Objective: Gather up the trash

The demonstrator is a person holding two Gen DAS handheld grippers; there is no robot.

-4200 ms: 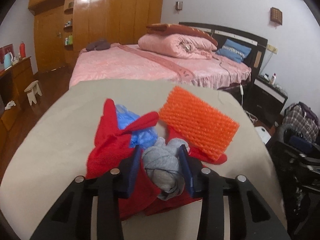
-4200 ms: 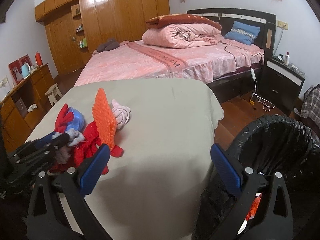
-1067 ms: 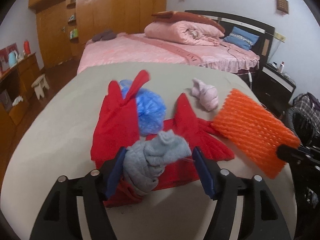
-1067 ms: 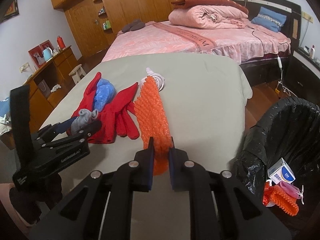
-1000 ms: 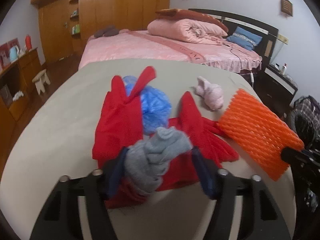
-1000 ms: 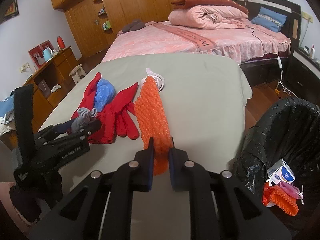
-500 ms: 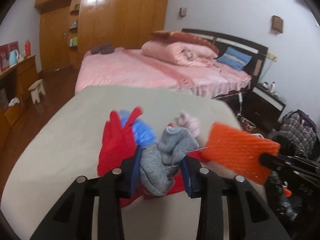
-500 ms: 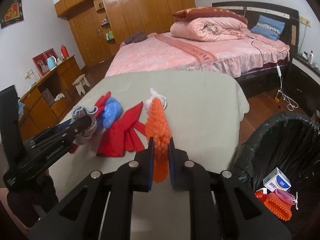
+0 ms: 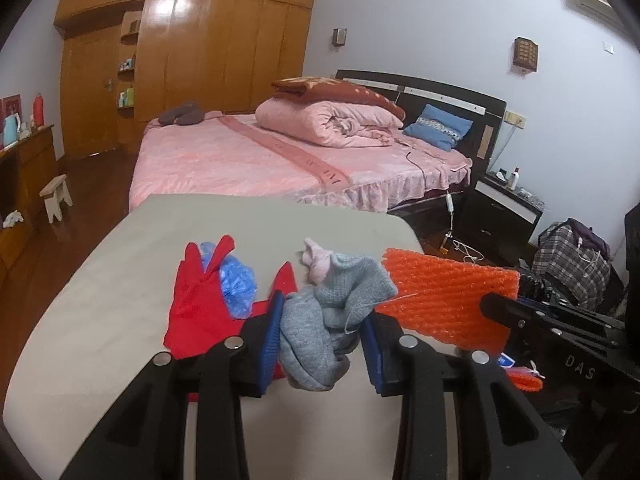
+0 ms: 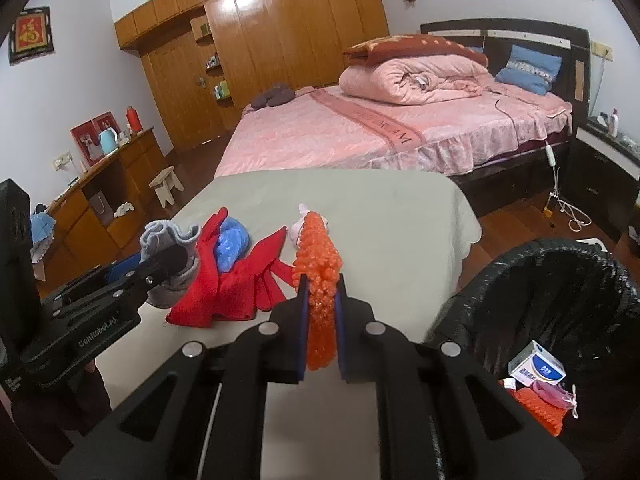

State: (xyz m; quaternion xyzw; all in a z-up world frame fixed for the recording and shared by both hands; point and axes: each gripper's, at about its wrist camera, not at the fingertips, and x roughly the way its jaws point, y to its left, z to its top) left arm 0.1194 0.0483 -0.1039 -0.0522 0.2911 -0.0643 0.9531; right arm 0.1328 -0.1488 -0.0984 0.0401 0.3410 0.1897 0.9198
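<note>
A crumpled grey sock [image 9: 324,320] hangs above the beige table [image 9: 120,312], pinched between the blue pads of my left gripper [image 9: 323,344]. In the right wrist view the same grey sock [image 10: 168,240] shows at the left in the left gripper [image 10: 176,260]. My right gripper [image 10: 320,320] is shut on an orange foam net [image 10: 318,272], lifted off the table; in the left wrist view the orange foam net [image 9: 448,300] appears broadside. Red gloves [image 10: 236,280], a blue plastic wad [image 10: 232,244] and a small pink bundle [image 9: 316,264] lie on the table.
A black-lined trash bin [image 10: 560,292] stands right of the table, holding a white-blue box [image 10: 536,368] and orange netting. Beyond the table is a pink bed [image 10: 380,136]. A wooden dresser [image 10: 100,200] and a stool [image 10: 166,184] are at the left, a nightstand [image 9: 504,208] at the right.
Both grippers have risen from the table. The left one closed on the grey sock and lifted it off the red gloves; the right one carried the orange net up.
</note>
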